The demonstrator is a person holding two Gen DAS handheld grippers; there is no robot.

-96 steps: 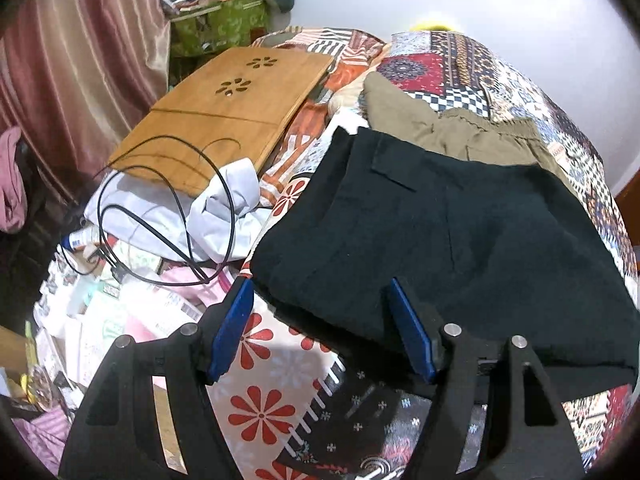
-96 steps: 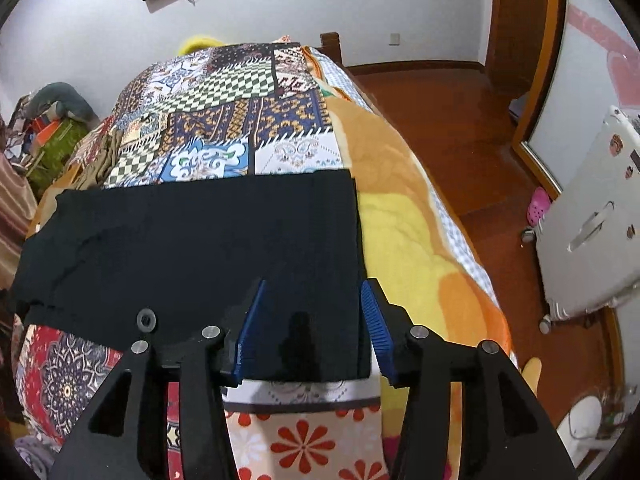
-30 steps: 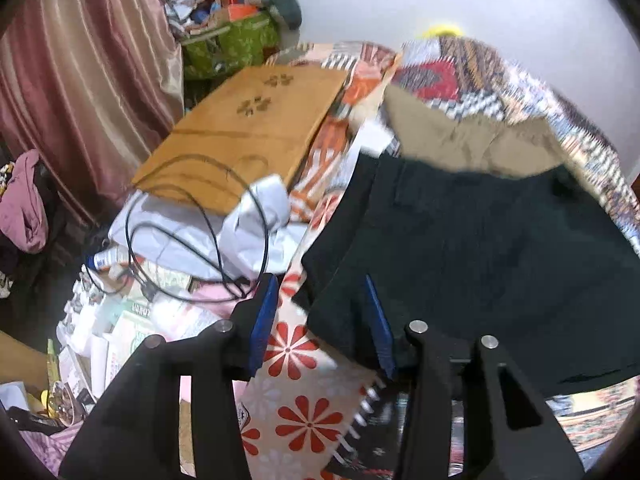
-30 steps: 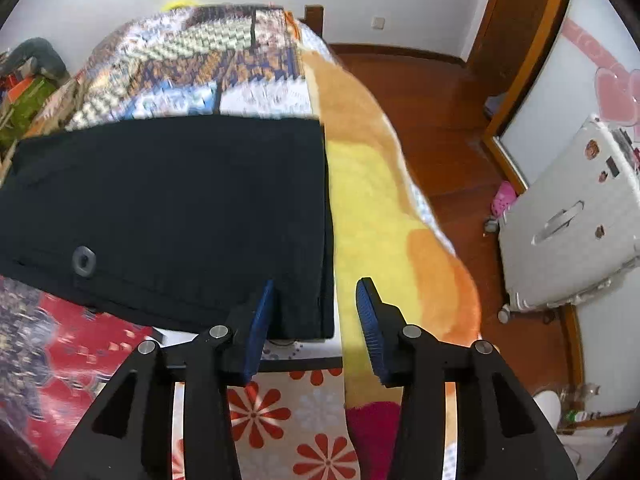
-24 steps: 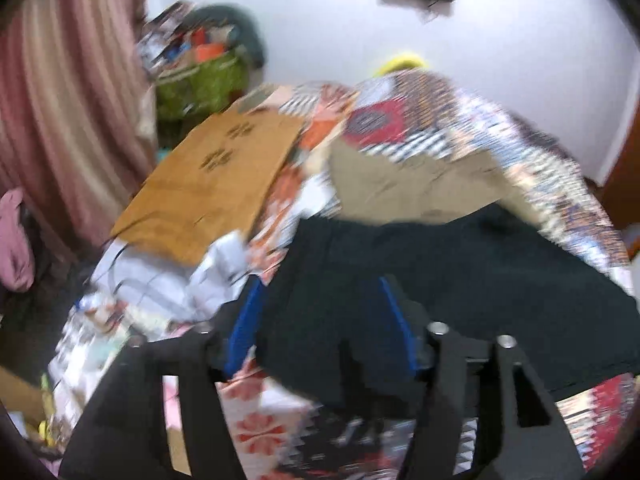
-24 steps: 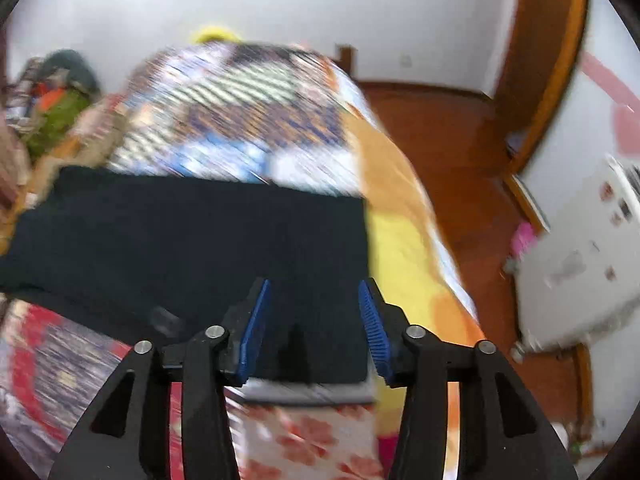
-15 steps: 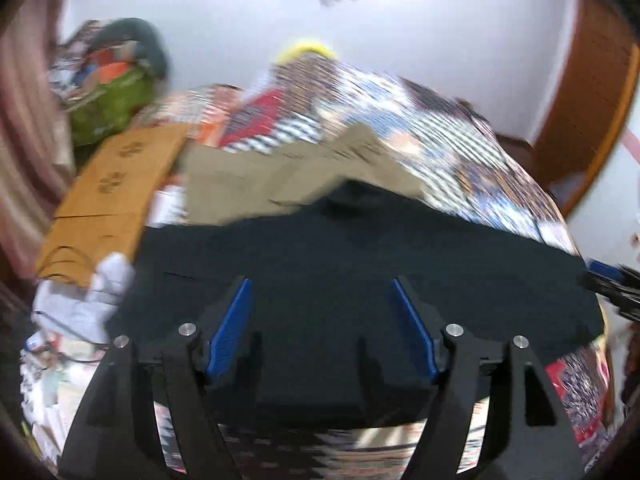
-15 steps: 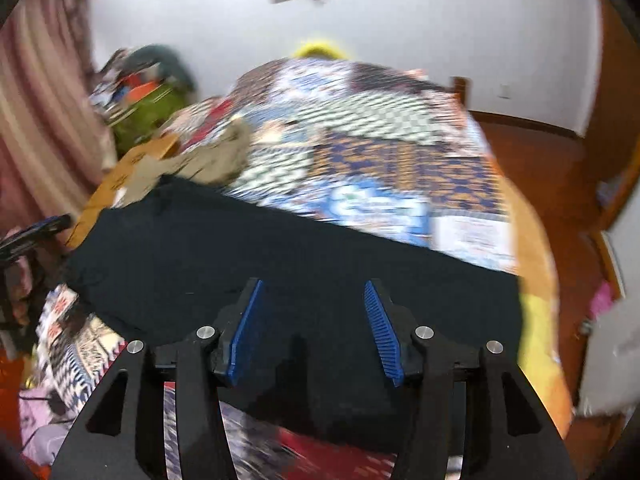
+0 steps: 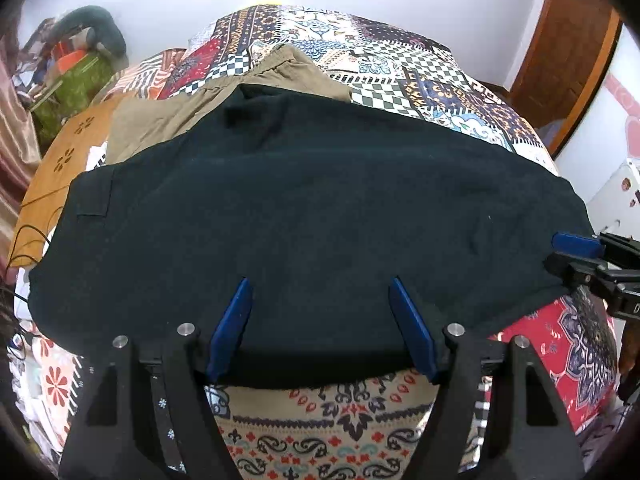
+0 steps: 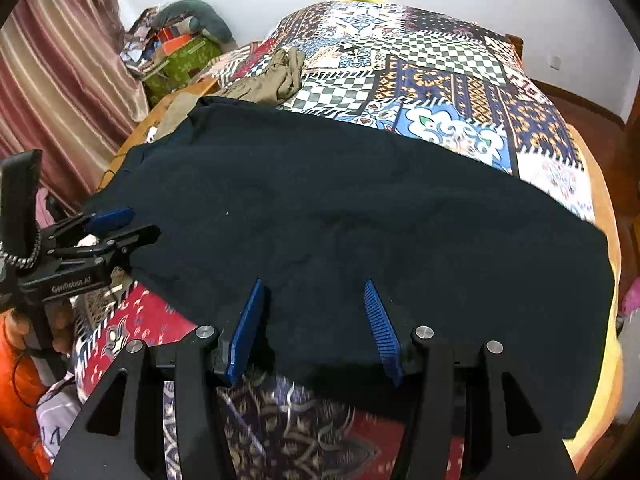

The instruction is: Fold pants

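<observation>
The black pants (image 9: 300, 200) (image 10: 360, 220) lie spread flat, crosswise on the patchwork bedspread (image 9: 400, 64). My left gripper (image 9: 319, 284) hovers open over their near edge, with the dark cloth under and between its blue fingers but not pinched. My right gripper (image 10: 313, 285) stands open the same way over the near edge, further along. Each gripper shows in the other's view: the right gripper (image 9: 576, 244) at the far right, the left gripper (image 10: 108, 220) at the far left by the pants' edge.
Khaki pants (image 9: 168, 116) (image 10: 276, 80) lie crumpled behind the black ones. A wooden board (image 9: 60, 160) and a black cable sit at the left, with a green bag (image 10: 180, 60) and a curtain (image 10: 52, 60) beyond. A white suitcase (image 9: 616, 192) stands right of the bed.
Both grippers have let go of the pants' ends, widened, and swung inward along the near edge. The pants now lie flat on the bed.
</observation>
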